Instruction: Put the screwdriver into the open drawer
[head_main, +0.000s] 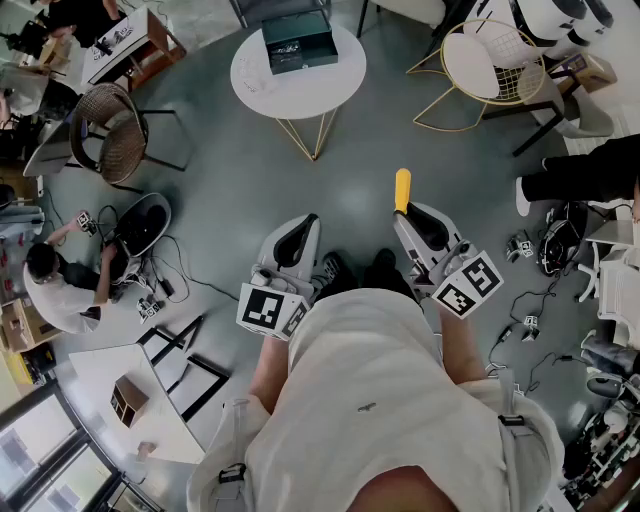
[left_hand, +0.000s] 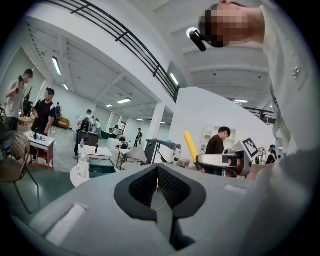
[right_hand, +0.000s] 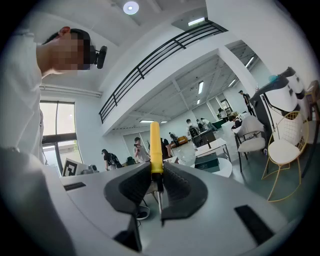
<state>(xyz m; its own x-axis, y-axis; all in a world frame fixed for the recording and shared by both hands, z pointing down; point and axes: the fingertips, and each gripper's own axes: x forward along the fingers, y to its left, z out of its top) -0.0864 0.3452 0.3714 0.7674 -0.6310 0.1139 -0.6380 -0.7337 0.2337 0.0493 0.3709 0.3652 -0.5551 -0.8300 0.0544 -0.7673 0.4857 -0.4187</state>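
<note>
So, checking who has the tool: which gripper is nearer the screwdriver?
Right. The right gripper is shut on the screwdriver, its yellow handle sticking out ahead. The left gripper is off to its left, shut and empty, not touching it.

Our right gripper (right_hand: 156, 176) clamps the screwdriver (right_hand: 155, 145), its yellow handle sticking up and away; we see a round white table (right_hand: 226, 168) far right.

Place: open-plan lab hall | Evidence: mezzanine railing (right_hand: 150, 65), ceiling strip lights (left_hand: 56, 65), round white table (head_main: 298, 75), wire chair (head_main: 495, 65), cables (head_main: 175, 270) on grey floor (head_main: 230, 200)
</note>
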